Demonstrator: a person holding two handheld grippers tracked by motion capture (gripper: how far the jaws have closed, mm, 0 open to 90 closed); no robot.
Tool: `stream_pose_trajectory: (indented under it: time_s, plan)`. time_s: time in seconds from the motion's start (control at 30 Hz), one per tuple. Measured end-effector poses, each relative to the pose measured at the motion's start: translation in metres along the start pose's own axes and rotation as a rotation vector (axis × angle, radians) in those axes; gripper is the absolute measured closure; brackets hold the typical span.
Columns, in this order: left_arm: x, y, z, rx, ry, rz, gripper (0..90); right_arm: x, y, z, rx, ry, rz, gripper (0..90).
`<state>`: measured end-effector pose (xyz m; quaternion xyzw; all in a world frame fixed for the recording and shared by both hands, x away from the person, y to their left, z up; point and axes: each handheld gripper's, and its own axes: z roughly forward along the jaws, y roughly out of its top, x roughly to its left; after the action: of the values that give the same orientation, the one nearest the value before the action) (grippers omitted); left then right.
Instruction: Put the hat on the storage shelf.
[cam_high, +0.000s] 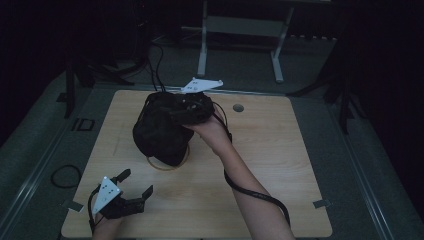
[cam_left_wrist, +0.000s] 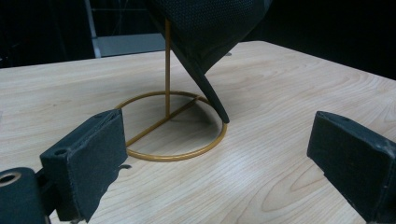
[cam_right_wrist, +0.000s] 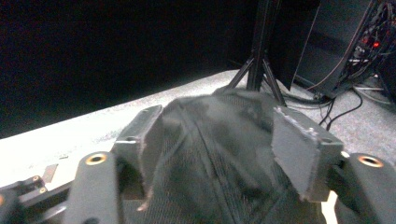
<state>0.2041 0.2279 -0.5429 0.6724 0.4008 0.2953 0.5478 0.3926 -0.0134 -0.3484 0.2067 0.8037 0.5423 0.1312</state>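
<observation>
A black cap (cam_high: 160, 131) sits tilted on a thin gold wire stand (cam_high: 175, 168) at the middle of the wooden table (cam_high: 265, 165). My right gripper (cam_high: 172, 113) comes in from the right at the cap's top. In the right gripper view its jaws press the cap's (cam_right_wrist: 215, 191) mesh fabric from both sides, the right gripper (cam_right_wrist: 219, 144) shut on it. My left gripper (cam_high: 137, 181) rests open near the front left corner. The left gripper (cam_left_wrist: 215, 154) faces the stand's ring (cam_left_wrist: 177, 157) and pole (cam_left_wrist: 167, 70), with the cap's brim (cam_left_wrist: 210, 88) pointing down.
A round cable hole (cam_high: 238, 107) sits at the table's back right. Behind the table stand a white frame (cam_high: 202, 50) and dark stands on grey carpet. A cable loop (cam_high: 65, 176) lies on the floor to the left. A black tripod (cam_right_wrist: 257, 70) rises beyond the cap.
</observation>
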Motion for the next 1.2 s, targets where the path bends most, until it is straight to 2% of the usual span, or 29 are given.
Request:
stream_pose_trajectory:
  time_s: [0.03, 0.07, 0.1, 0.17, 0.43, 0.5, 0.7, 1.03, 1.17, 1.2]
  plan:
    - [0.0, 0.0, 0.0, 0.0, 0.0, 0.0, 5.1, 0.0, 0.0, 0.0, 0.0, 0.0, 0.0, 30.6]
    - [0.0, 0.0, 0.0, 0.002, 0.002, -0.001, 5.1, -0.001, -0.004, -0.002, -0.003, 0.03, 0.012, 25.5]
    - [0.0, 0.0, 0.0, 0.002, 0.002, -0.001, 5.1, -0.001, -0.004, -0.002, -0.003, 0.03, 0.012, 25.5]
    - [0.0, 0.0, 0.0, 0.005, 0.001, -0.004, 5.1, -0.003, -0.01, -0.006, -0.006, 0.056, 0.012, 19.4]
    - [0.0, -0.001, 0.0, 0.007, -0.002, -0.005, 5.1, -0.007, -0.02, -0.021, -0.033, 0.078, 0.017, 15.3]
    - [-0.001, -0.001, 0.0, 0.009, -0.001, -0.006, 5.1, -0.007, -0.021, -0.022, -0.031, 0.076, 0.016, 15.0]
    - [0.0, -0.002, 0.0, 0.012, 0.0, -0.009, 5.1, -0.009, -0.036, -0.031, -0.006, 0.061, -0.027, 14.2]
    - [-0.001, -0.003, 0.001, 0.023, -0.001, 0.0, 5.1, -0.011, -0.056, -0.044, 0.008, 0.058, -0.036, 14.1]
    - [-0.002, -0.003, 0.003, 0.029, 0.003, 0.0, 5.1, -0.011, -0.071, -0.05, 0.016, 0.054, -0.046, 13.9]
    - [-0.001, -0.004, 0.004, 0.032, -0.008, -0.006, 5.1, -0.011, -0.074, -0.051, 0.018, 0.053, -0.047, 14.0]
